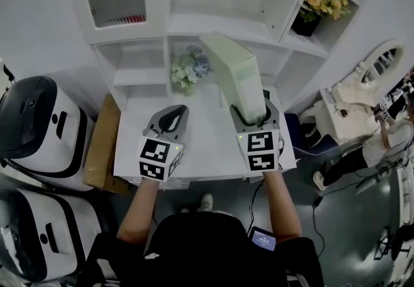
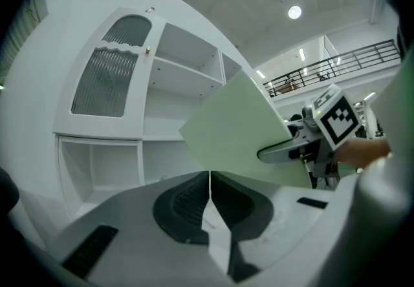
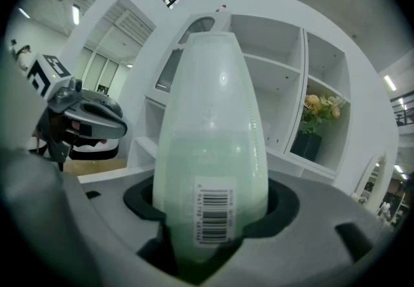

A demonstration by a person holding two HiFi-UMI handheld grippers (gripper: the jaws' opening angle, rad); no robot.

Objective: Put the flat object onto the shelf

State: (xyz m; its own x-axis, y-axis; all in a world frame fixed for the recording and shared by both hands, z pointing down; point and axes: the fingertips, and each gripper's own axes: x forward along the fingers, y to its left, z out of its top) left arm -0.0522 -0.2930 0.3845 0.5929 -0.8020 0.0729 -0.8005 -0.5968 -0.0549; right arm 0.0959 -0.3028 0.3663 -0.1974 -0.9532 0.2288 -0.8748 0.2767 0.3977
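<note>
The right gripper (image 1: 251,114) clamps the pale green flat pack (image 1: 237,75) by its barcode end, centre frame, before the white shelf unit (image 1: 213,26). Gripped so low, the pack may pivot or clip a shelf board. The left gripper (image 1: 169,119) is pinched together, empty.

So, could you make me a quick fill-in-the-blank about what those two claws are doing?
1. The flat object gripped by the right claw is pale ____.
2. The left claw is shut and holds ____.
3. The white label on the flat object shows a printed ____.
Missing words: green; nothing; barcode.
</note>
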